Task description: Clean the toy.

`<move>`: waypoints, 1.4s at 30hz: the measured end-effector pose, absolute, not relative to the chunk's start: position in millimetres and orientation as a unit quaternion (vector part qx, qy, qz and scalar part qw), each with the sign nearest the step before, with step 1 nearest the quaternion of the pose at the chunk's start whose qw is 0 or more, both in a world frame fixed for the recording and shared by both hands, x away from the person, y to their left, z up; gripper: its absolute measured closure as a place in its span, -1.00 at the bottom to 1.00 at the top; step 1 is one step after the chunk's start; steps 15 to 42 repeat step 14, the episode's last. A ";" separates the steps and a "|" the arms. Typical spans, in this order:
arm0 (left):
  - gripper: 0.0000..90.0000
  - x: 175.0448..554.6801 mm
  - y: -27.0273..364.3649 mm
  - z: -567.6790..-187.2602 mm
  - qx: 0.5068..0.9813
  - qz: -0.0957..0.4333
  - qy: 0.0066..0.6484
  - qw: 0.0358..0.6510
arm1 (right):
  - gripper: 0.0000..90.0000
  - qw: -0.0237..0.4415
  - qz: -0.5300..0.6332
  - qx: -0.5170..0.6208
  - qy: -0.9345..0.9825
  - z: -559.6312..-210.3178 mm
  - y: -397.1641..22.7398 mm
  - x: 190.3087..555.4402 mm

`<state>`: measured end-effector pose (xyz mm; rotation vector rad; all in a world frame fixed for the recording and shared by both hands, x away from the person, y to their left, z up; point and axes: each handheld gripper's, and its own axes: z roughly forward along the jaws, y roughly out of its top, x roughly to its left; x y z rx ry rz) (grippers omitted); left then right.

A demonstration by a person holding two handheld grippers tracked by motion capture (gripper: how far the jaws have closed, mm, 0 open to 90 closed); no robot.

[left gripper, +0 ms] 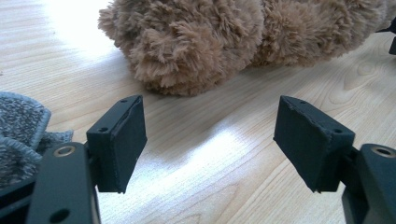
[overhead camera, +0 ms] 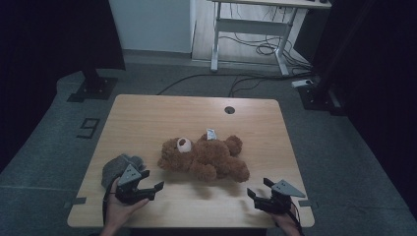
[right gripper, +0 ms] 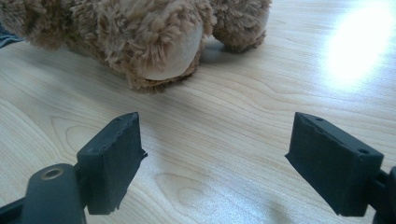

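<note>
- teddy bear (overhead camera: 204,157) lies on its side mid-counter (overhead camera: 147,113), nearer the front edge.
- left gripper (overhead camera: 147,187) near the front-left corner, fingers (left gripper: 122,140) spread, holding nothing, beside a grey cloth (overhead camera: 118,167).
- right gripper (overhead camera: 259,189) near the front-right corner, fingers (right gripper: 114,158) spread, holding nothing.

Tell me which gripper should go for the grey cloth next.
Left, probably. The left gripper sits right beside the grey cloth, jaws open and empty. The right gripper is also open, but the teddy bear lies between it and the cloth.

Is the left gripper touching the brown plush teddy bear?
Apart. In the left gripper view, bare wood lies between the open left gripper and the brown plush teddy bear.
</note>
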<state>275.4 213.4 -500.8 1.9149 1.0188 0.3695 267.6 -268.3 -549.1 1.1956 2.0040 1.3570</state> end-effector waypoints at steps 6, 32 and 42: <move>-0.43 275.8 212.8 -501.7 0.777 0.148 0.412 0.452 | -0.62 0.219 0.490 0.428 0.727 -549.2 -267.5 267.6; -0.43 276.5 214.4 -501.0 0.774 0.145 0.416 0.455 | -0.62 0.220 0.495 0.418 0.729 -548.4 -267.6 267.0; -0.43 276.5 214.4 -501.0 0.774 0.145 0.416 0.455 | -0.62 0.220 0.495 0.418 0.729 -548.4 -267.6 267.0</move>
